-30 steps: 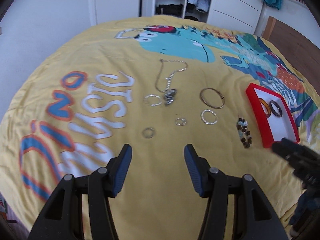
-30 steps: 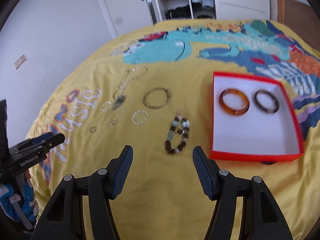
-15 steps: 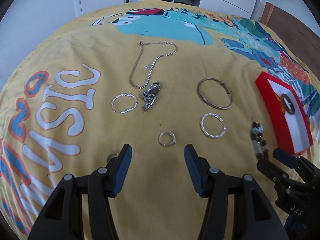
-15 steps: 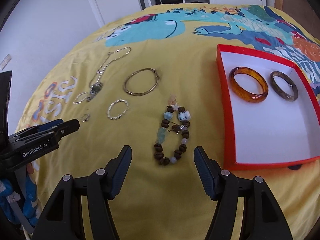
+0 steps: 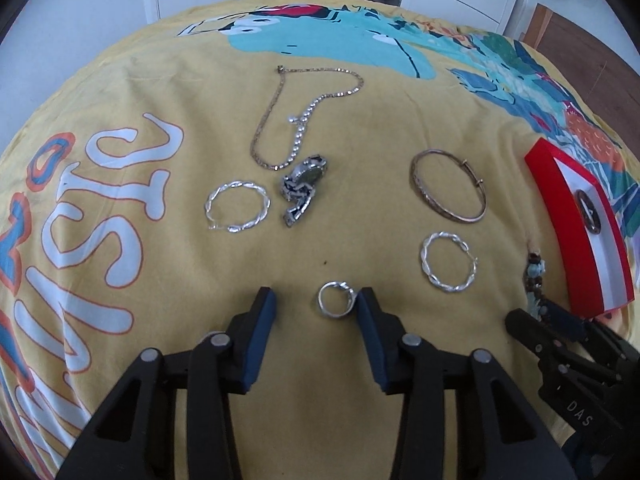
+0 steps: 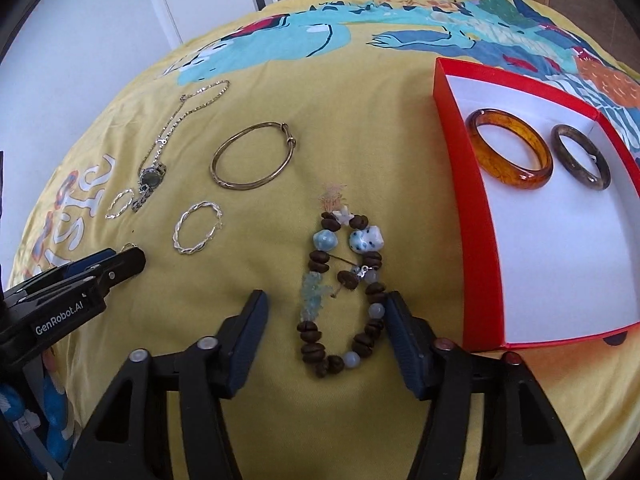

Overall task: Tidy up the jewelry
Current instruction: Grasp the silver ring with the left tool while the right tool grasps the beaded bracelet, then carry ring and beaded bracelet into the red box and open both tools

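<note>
A small silver ring (image 5: 321, 304) lies on the yellow bedspread between the fingers of my left gripper (image 5: 316, 306). Its jaws are closing: the right pad touches the ring, the left pad stands apart. A beaded bracelet (image 6: 320, 262) of brown and pale blue beads lies between the fingers of my right gripper (image 6: 325, 316). These jaws are closing too, the right pad against the beads and the left pad clear of them. A red box (image 6: 452, 128) at the right holds an amber bangle (image 6: 510, 176) and a dark bangle (image 6: 580, 178).
Farther up the bedspread lie a gold bangle (image 5: 474, 216), two twisted silver hoops (image 5: 262, 210) (image 5: 426, 264) and a chain necklace with a dark pendant (image 5: 304, 180). The red box (image 5: 548, 184) stands at the right edge. Wardrobe doors and a white wall rise beyond the bed.
Both grippers have come down close to the bedspread. The left now straddles the small ring, the right straddles the beaded bracelet, and both pairs of jaws have narrowed.
</note>
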### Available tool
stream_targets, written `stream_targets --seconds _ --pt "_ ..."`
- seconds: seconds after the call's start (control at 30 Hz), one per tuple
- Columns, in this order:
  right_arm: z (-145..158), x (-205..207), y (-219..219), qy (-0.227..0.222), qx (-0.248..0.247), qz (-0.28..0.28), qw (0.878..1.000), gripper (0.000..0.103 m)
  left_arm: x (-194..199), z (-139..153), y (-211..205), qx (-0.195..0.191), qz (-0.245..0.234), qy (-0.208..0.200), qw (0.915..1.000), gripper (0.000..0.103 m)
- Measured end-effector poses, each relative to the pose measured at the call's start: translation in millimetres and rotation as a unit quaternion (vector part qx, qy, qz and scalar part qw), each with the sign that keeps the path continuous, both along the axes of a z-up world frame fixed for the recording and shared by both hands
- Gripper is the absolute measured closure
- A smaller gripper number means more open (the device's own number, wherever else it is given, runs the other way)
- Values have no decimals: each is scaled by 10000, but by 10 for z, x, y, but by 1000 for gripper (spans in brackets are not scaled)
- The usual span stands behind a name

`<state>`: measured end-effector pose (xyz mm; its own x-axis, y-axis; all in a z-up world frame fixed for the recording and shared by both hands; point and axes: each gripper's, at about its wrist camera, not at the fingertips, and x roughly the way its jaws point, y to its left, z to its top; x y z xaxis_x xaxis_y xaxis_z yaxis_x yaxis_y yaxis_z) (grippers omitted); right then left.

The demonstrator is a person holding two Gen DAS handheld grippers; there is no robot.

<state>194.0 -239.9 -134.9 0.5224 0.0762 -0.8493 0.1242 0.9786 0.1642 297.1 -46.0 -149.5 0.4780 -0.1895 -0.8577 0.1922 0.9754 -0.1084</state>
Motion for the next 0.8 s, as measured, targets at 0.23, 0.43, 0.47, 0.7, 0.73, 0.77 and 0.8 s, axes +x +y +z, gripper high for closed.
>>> stream_targets --seconds 0.23,0.43,0.47,0.7,0.73,0.77,0.8 --pt "16 -100 34 -75 377 212 9990 93 -42 34 -28 13 -86 -13 10000 88" --pt "88 -300 109 -92 577 554 9968 93 -205 145 -20 -140 -156 58 9998 88" --pt "111 -348 131 -94 597 613 9963 93 -238 170 -23 -175 -171 64 9997 89" --pt "375 -632 200 -220 662 891 9936 93 -553 466 -38 -234 -200 -50 9995 89" --pt "433 -679 203 -263 675 905 9933 93 -597 508 -31 -235 -201 -70 9995 89" --pt "481 -720 205 -301 682 911 9930 93 -644 557 -26 -237 -200 -95 9995 89" --pt "549 -769 205 -356 679 919 9928 93 -692 606 -21 -240 -198 -125 9994 89"
